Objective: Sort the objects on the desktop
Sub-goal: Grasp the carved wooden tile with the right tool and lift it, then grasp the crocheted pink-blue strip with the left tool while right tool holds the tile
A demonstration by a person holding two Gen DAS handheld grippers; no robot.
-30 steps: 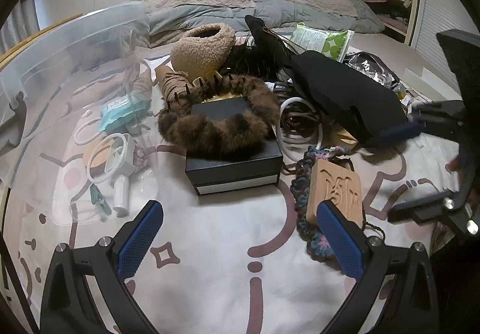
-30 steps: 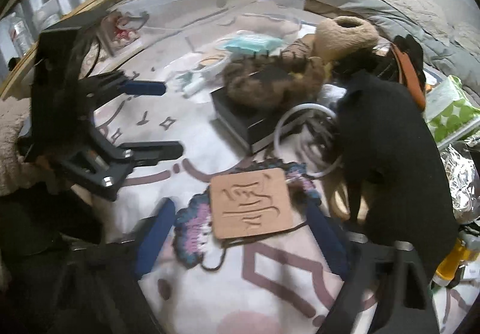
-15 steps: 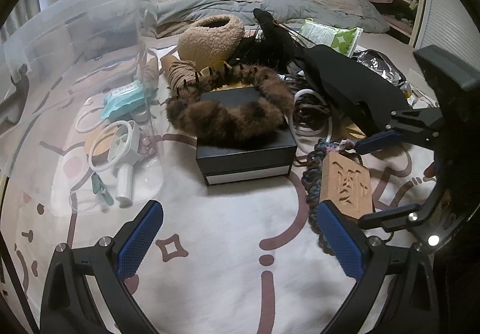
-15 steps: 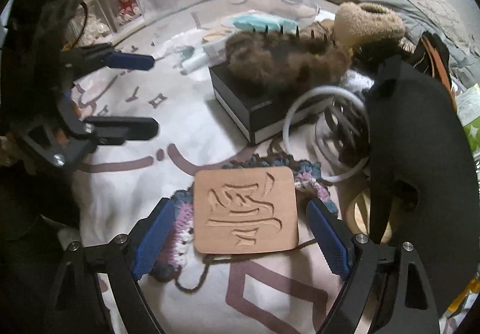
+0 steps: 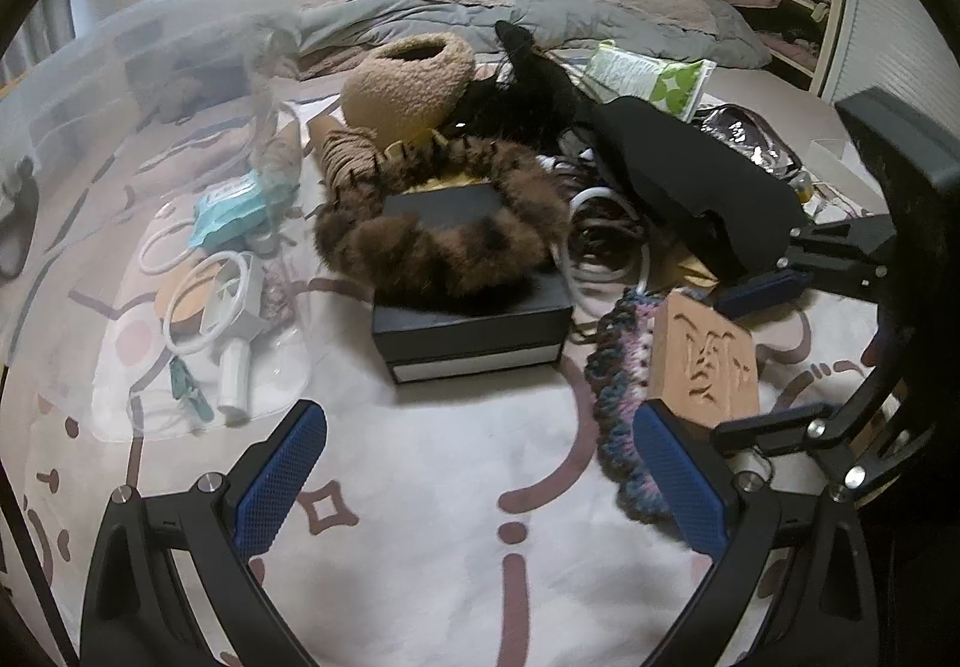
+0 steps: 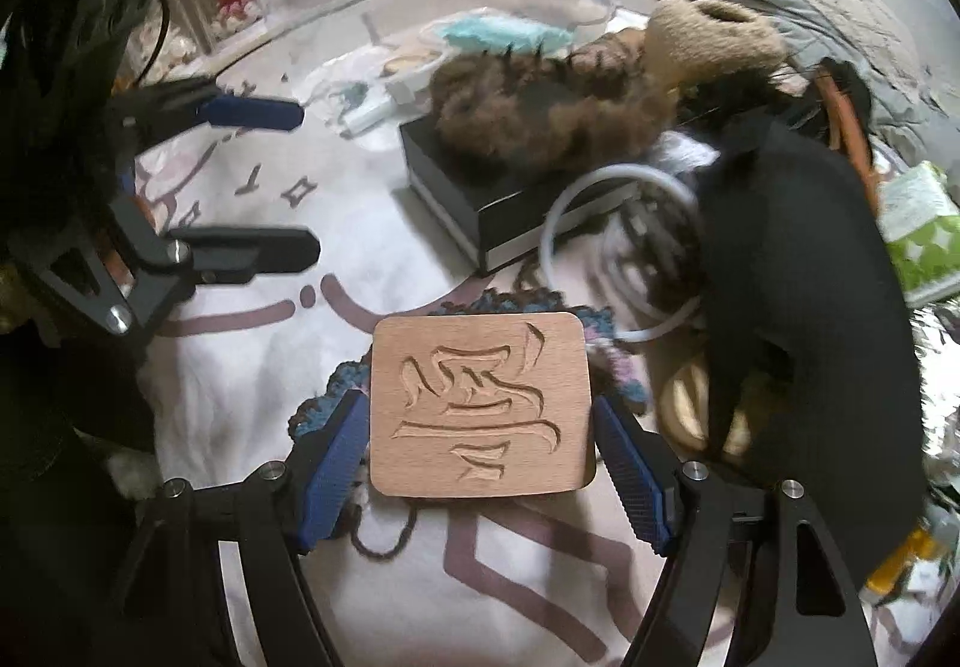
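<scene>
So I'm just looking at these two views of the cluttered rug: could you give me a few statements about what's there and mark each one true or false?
1. The carved wooden block sits between the fingers of the right claw. True; its jaws have just been closing around it.
2. The left claw is shut on the black box. False: it is open over bare rug, holding nothing.
3. The brown furry ring lies on top of the black box. True.
4. The wooden block rests on a crocheted mat. True.
5. The clear plastic bin is on the right of the left claw's view. False: it is on the left.
</scene>
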